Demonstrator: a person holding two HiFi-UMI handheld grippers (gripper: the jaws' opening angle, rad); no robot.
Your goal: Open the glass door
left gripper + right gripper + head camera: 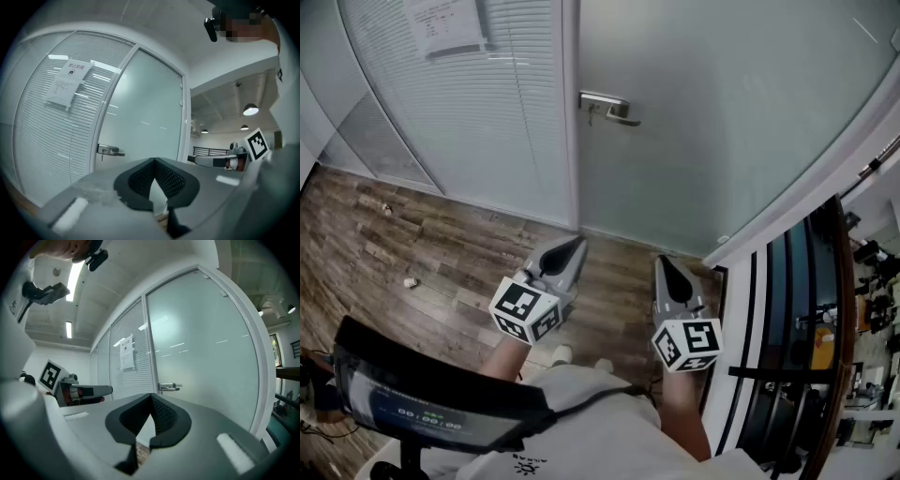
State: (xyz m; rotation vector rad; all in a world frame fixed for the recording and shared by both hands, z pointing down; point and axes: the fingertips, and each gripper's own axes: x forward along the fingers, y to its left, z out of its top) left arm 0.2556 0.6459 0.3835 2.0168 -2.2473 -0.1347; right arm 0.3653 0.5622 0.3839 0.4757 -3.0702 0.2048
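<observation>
The frosted glass door (712,122) stands closed ahead, with a silver lever handle (607,106) near its left edge. The handle also shows in the left gripper view (110,151) and in the right gripper view (168,387). My left gripper (577,244) and right gripper (666,262) are held level, side by side, well short of the door. Both are shut with nothing between the jaws; the left gripper's tips (153,160) and the right gripper's tips (151,395) meet.
Left of the door is a fixed glass panel with white blinds (469,112) and a paper notice (445,26). A white wall edge and a black railing (825,309) lie to the right. The floor (403,244) is wood plank with small bits of litter.
</observation>
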